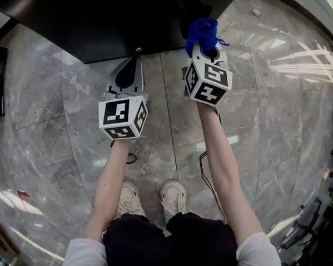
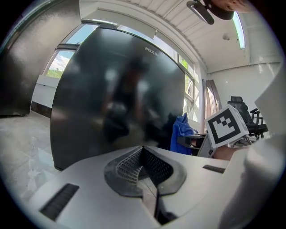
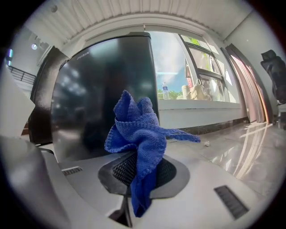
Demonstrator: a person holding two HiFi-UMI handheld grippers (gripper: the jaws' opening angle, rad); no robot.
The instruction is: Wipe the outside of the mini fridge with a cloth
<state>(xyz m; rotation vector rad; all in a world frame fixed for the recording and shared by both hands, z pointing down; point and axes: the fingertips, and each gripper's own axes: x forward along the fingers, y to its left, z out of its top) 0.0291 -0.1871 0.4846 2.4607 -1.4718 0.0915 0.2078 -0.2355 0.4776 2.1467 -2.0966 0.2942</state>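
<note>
Left gripper [image 2: 143,150]: I hold it low, pointed at the fridge front. Its fingers are pressed together and I see nothing between them.
Right gripper [image 3: 134,163]: I hold it beside the left one, a little more forward. Its fingers are closed on the cloth.
Cloth [image 3: 136,129]: blue and knitted. It is bunched up above the fingers, one short end hangs down past them, and one thin corner sticks out to the right.
Fridge [image 2: 116,98]: black and glossy, standing on the floor just in front of both grippers. Its front shows blurred reflections.
Contact: in the head view the cloth lies over the fridge's edge. I cannot tell if it touches the front.
Floor [image 1: 54,108]: grey glossy stone tiles. My two shoes [image 1: 172,197] are below the grippers.
Window [image 3: 178,80]: to the right of the fridge, with bright daylight.
</note>
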